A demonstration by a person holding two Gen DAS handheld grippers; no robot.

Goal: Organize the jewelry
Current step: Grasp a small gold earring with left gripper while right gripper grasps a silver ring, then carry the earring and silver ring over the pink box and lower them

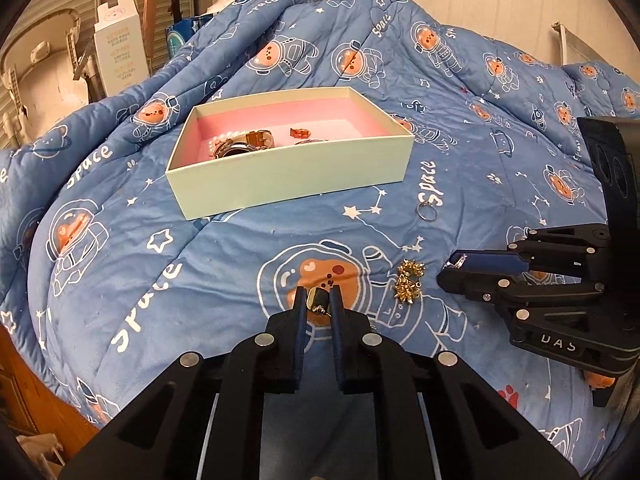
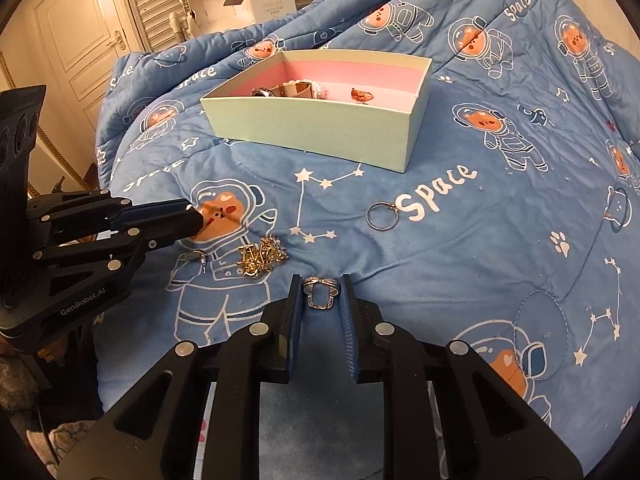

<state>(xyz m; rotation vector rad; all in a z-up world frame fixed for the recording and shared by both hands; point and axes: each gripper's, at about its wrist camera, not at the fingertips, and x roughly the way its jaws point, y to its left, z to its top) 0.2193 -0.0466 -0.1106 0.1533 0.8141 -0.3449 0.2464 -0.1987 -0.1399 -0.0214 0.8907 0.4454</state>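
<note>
A pale green box (image 1: 280, 176) with a pink lining sits on the blue space-print quilt and holds a pearl bracelet, a watch (image 1: 248, 142) and a small orange piece (image 1: 300, 133). My left gripper (image 1: 318, 304) is shut on a gold ring (image 1: 316, 300) low over the quilt. My right gripper (image 2: 322, 294) is shut on a silver ring (image 2: 320, 292); it shows at the right of the left wrist view (image 1: 456, 266). A gold chain heap (image 2: 262, 258) lies between the grippers, with a small stud (image 2: 196, 258) to its left. A silver key ring (image 2: 382, 216) lies nearer the box (image 2: 320, 128).
The quilt (image 2: 480, 240) rises in folds behind the box. Beyond the bed's far left stand a white carton (image 1: 118, 52), shelving, a louvred door and a panelled door (image 2: 80, 40). The bed's wooden edge (image 1: 24, 392) drops off at lower left.
</note>
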